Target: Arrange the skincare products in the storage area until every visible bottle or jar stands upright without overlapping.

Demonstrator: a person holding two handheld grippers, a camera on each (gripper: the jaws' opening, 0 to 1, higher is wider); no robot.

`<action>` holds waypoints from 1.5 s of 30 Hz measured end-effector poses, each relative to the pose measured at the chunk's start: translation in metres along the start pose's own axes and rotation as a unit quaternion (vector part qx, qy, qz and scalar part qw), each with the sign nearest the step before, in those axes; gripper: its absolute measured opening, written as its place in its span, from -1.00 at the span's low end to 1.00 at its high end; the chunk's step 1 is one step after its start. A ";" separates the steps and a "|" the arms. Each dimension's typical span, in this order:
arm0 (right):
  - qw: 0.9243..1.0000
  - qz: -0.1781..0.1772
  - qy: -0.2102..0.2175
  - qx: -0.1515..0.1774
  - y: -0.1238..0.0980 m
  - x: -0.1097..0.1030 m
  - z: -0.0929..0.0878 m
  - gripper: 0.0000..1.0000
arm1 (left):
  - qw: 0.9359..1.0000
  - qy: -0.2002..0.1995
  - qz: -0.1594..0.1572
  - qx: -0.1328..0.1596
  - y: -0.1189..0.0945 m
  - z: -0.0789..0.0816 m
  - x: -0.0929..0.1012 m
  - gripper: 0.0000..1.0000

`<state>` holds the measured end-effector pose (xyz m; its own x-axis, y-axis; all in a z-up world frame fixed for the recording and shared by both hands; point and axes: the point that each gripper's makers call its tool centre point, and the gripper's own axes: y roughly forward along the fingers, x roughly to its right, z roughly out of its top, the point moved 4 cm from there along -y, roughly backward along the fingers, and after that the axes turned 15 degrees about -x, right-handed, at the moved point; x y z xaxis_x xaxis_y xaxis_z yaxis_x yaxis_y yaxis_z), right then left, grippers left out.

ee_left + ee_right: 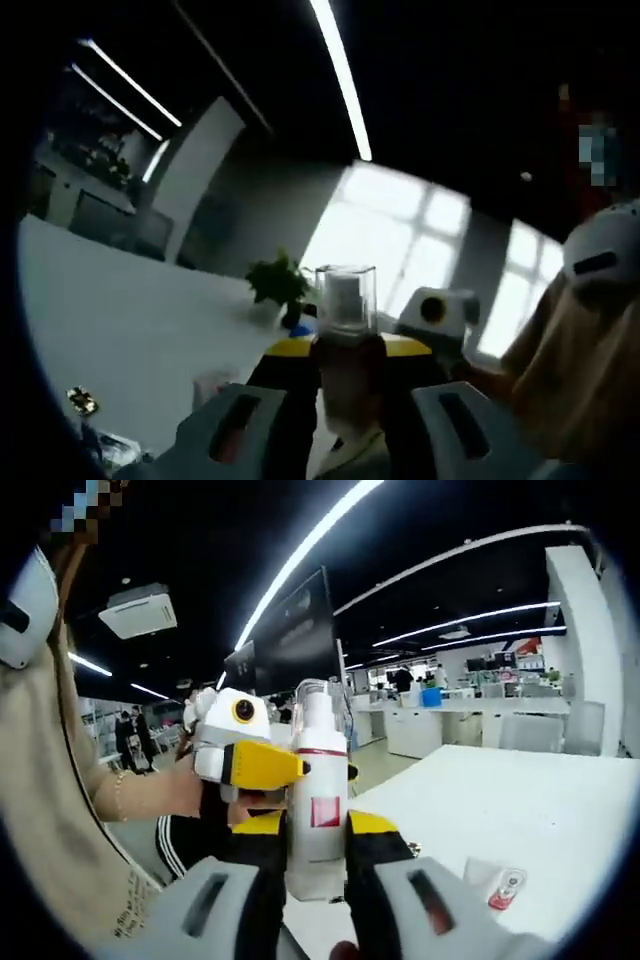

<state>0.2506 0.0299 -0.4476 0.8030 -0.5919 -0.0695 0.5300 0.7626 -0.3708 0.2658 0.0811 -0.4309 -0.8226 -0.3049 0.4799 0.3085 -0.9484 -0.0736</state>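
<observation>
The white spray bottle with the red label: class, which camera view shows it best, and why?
The right gripper view: the white spray bottle stands lit and full-length in the right claw, label readable as red. The left gripper view shows its clear cap backlit, the body dark.

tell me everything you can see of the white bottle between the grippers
The white bottle is a tall, slim, plastic-looking cylinder with a dark red band at its shoulder, a red square label on its body and a clear cap. It is held upright in the air above the white table. The right gripper clamps its lower body, and the left gripper grips it higher up, near the band.
</observation>
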 end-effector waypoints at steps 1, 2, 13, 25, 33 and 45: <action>1.000 -0.019 -0.004 -0.007 0.000 0.003 -0.002 -0.58 | 1.000 -0.017 0.011 0.005 0.002 -0.002 -0.001 -0.61; 0.997 -0.063 -0.041 -0.020 0.001 0.006 -0.003 -0.58 | 0.999 -0.010 0.035 0.009 0.006 -0.003 -0.003 -0.60; 0.947 -0.237 -0.191 -0.105 0.010 0.018 -0.029 -0.56 | 0.975 -0.119 0.186 0.039 0.021 -0.028 -0.015 -0.66; 0.993 -0.083 -0.071 -0.041 0.004 0.010 -0.036 -0.59 | 0.991 -0.011 0.123 -0.042 0.014 -0.028 -0.011 -0.67; 0.998 0.046 -0.027 -0.026 -0.010 0.002 -0.041 -0.52 | 0.988 0.109 0.020 -0.111 0.021 -0.029 0.018 -0.67; 0.995 0.096 -0.039 -0.016 -0.024 0.000 -0.044 -0.54 | 0.967 0.184 -0.048 -0.169 0.036 -0.029 0.032 -0.66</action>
<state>0.2261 0.0000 -0.4794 0.9078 -0.4134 -0.0710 0.3571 0.8504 -0.3863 0.2366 0.0350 -0.4440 -0.9730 -0.1662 0.1601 0.1003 -0.9295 -0.3550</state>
